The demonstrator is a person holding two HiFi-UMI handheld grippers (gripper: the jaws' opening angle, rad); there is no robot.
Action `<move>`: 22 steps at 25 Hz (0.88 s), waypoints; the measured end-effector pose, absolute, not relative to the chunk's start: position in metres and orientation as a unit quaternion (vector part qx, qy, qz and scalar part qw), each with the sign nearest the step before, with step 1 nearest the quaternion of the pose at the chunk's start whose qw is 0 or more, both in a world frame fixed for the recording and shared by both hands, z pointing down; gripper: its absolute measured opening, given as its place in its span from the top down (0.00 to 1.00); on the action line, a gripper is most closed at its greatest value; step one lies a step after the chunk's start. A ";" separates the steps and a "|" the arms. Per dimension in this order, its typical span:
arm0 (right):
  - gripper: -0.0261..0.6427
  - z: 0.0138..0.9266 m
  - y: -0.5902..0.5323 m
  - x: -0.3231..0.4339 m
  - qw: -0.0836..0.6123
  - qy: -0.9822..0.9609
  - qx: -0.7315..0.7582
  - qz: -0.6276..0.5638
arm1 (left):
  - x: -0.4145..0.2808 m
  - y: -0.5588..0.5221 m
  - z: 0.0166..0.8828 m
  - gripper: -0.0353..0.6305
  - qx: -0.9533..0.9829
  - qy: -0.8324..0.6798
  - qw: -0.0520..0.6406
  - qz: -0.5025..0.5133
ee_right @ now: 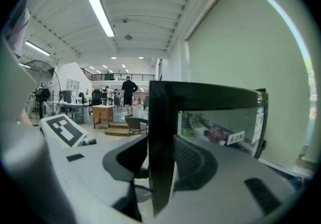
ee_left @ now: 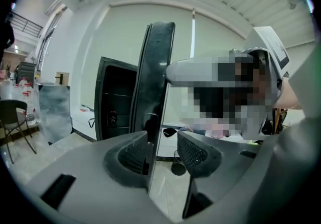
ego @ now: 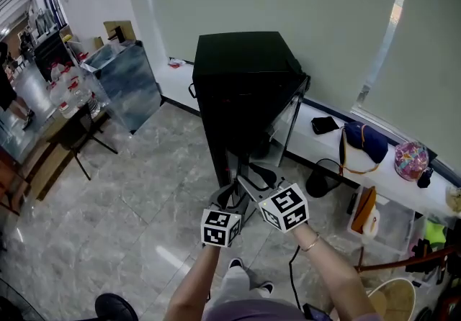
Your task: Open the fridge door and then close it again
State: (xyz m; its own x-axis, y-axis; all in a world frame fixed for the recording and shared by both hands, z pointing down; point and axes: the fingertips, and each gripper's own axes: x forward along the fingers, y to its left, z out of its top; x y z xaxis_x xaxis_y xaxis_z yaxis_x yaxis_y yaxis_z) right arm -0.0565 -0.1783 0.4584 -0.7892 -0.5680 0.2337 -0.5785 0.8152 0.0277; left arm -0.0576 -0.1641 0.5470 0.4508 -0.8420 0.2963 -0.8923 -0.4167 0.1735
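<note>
A black mini fridge (ego: 241,71) stands on the tiled floor with its glass door (ego: 287,124) swung open towards me. In the head view both grippers meet at the door's free edge, the left gripper (ego: 232,197) beside the right gripper (ego: 253,184). In the left gripper view the door edge (ee_left: 158,67) runs down between the jaws of the left gripper (ee_left: 163,152). It lies against the left pad (ee_left: 133,155), while a gap shows before the right pad. The right gripper (ee_right: 160,160) is shut on the dark door frame (ee_right: 163,117), with a pad on each side.
A low white ledge (ego: 338,157) runs along the wall behind the fridge and carries a dark bag (ego: 364,139) and a patterned pouch (ego: 410,160). A blue-grey cabinet (ego: 130,82), a chair (ego: 81,136) and a table with bottles (ego: 61,89) stand at the left. My feet (ego: 245,276) are just below the grippers.
</note>
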 end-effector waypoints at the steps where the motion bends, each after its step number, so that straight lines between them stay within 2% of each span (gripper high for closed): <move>1: 0.71 0.458 -0.181 -0.060 0.115 -0.946 0.301 0.022 | -0.062 -0.168 0.547 0.68 0.835 -0.522 0.155 0.080; 10: 0.72 0.460 -0.201 -0.084 0.111 -0.950 0.290 0.023 | -0.086 -0.197 0.552 0.73 0.821 -0.540 0.167 0.080; 14: 0.72 0.458 -0.207 -0.091 0.100 -0.949 0.296 0.032 | -0.104 -0.209 0.553 0.83 0.810 -0.555 0.163 0.091; 22: 0.72 0.468 -0.224 -0.077 0.078 -0.934 0.342 0.062 | -0.132 -0.237 0.556 0.86 0.798 -0.573 0.161 0.098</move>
